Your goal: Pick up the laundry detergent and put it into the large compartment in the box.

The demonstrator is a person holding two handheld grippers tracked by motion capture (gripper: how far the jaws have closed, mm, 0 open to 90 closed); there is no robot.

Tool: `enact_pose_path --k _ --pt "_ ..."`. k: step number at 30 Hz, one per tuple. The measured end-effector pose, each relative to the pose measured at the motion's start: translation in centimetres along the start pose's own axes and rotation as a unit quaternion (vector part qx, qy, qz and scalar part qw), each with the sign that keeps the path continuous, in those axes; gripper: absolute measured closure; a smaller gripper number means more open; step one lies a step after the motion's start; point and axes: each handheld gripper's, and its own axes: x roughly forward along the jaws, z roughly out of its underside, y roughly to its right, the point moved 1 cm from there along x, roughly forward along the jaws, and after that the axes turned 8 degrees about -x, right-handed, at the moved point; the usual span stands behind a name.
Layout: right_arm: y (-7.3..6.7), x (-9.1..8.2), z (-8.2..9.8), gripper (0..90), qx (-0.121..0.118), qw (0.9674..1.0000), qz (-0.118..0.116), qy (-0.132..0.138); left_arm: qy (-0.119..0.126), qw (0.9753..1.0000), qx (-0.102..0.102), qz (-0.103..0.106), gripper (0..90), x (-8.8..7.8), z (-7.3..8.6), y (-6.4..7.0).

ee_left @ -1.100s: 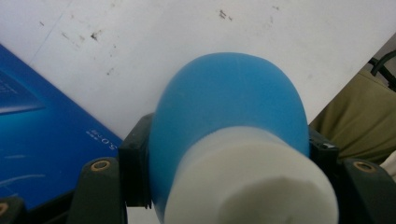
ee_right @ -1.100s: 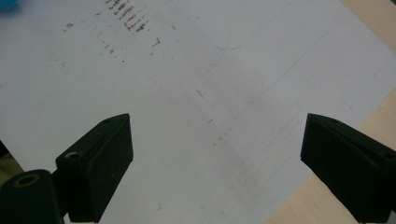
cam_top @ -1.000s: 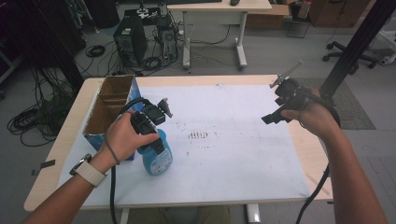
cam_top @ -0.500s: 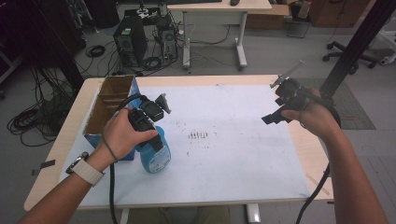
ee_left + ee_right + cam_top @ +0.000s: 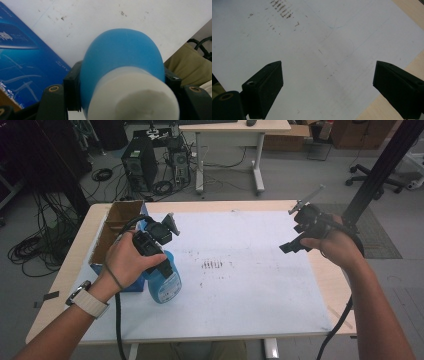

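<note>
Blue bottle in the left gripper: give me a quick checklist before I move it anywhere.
1. Left gripper shut on the bottle: ok, jaws press both sides below the white cap.
2. Bottle upright: cannot tell; in the high view it looks tilted.
3. Clearance from the box: not ok, the bottle sits right beside it.
4. Right gripper free: ok, jaws open, nothing between them.
5. Mat ahead clear: ok, just smudges.
</note>
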Motion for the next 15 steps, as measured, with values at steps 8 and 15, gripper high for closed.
enact_pose_path --k 8,15 --pt "-0.1 0.2 -0.2 9.4 -0.003 1.0000 -0.002 -0.001 0.003 1.0000 -0.009 -0.003 37.1 -1.4 0.0 0.2" --pt "-0.1 0.3 -0.4 9.4 -0.006 1.0000 -0.004 0.000 0.007 0.9998 -0.016 -0.009 37.1 -2.7 -0.1 0.2"
